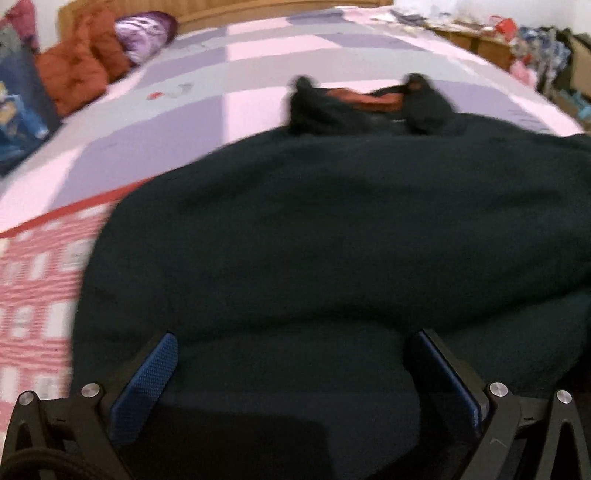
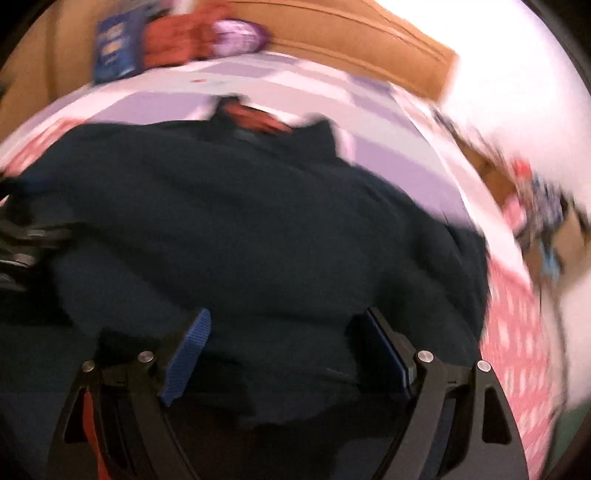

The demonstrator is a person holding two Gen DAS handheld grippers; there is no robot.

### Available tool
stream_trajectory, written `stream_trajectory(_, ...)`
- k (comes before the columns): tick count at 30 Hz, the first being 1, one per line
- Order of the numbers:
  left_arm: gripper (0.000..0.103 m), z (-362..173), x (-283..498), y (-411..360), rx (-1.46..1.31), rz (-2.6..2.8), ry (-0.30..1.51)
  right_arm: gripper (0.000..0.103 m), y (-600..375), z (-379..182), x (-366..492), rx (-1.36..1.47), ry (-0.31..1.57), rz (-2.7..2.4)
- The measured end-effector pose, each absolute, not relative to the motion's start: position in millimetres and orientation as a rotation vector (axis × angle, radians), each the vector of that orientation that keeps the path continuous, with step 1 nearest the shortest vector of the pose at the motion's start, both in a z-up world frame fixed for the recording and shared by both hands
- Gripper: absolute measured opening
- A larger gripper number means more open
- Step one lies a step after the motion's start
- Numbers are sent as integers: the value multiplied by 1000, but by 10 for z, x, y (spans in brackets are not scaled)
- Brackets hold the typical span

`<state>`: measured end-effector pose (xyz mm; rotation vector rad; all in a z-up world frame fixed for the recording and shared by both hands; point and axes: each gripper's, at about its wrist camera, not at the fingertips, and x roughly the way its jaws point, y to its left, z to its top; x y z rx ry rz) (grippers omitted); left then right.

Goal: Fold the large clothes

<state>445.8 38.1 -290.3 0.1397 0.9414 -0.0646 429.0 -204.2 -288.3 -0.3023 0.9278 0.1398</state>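
A large dark navy garment [image 1: 332,229] lies spread on the bed, its collar with a red-orange lining [image 1: 365,99] at the far end. My left gripper [image 1: 291,347] is open, its blue-padded fingers [image 1: 147,384] low over the garment's near edge. In the right wrist view the same garment [image 2: 258,229] fills the middle, collar [image 2: 258,118] far away. My right gripper [image 2: 288,325] is open over the near hem, with nothing between its blue pads [image 2: 186,358]. The left gripper's body [image 2: 22,251] shows at the left edge of that view. Both views are motion-blurred.
The bed has a pink and lilac checked cover [image 1: 221,92] and a red-and-white patterned sheet [image 1: 37,280] near me. A rust-red quilted item [image 1: 77,66] and purple bag [image 1: 144,33] sit by the wooden headboard [image 2: 351,40]. Cluttered things [image 1: 535,48] stand beside the bed.
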Motion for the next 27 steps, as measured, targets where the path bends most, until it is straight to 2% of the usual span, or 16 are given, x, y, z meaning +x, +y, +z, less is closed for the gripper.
stream_trajectory(3, 103, -2953, 4435, 809, 63, -6, 972, 91, -2418, -2901, 4291, -291, 941, 74)
stream_trajectory(4, 103, -2997, 4428, 881, 37, -14, 985, 91, -2547, -2935, 4321, -209, 972, 98)
stream_trajectory(6, 103, -3067, 4436, 896, 42, -20, 995, 94, -2598, -2996, 4369, -160, 999, 106)
stream_trajectory(9, 103, -3111, 4499, 877, 36, -1, 1013, 97, -2441, -3066, 4400, -249, 979, 66)
stream_trajectory(15, 103, -2926, 4399, 855, 60, 29, 1018, 97, -2484, -2998, 4417, -245, 985, 74)
stream_trajectory(23, 103, -2648, 3694, 822, 18, 28, 1007, 97, -2594, -2455, 3619, -222, 895, 71)
stream_trajectory(27, 103, -2683, 3216, 646, 13, 9, 1046, 97, -2602, -2431, 3103, -174, 938, 77)
